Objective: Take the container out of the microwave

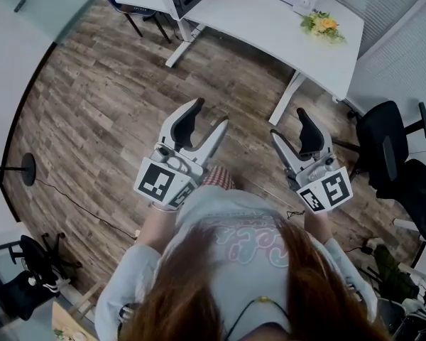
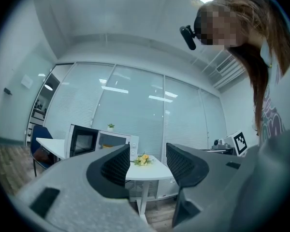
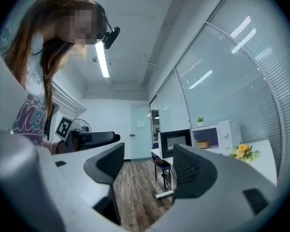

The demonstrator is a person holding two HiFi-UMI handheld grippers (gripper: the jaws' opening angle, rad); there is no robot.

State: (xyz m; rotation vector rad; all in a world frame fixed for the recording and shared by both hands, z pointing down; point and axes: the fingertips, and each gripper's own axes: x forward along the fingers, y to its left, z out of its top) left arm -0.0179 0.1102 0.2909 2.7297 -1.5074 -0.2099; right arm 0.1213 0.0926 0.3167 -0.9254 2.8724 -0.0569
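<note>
Two grippers are held with jaws wide apart and nothing between them: left gripper (image 1: 211,114) left of centre, right gripper (image 1: 287,123) right of centre. The container (image 3: 203,144) is seen inside the open microwave (image 3: 223,130) on the white table (image 1: 270,30), top of the head view

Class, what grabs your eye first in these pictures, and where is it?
The left gripper and right gripper, both open and empty, point forward side by side over the wood floor. Ahead, on a white desk, a microwave stands with its door open, yellow flowers beside it.
</note>
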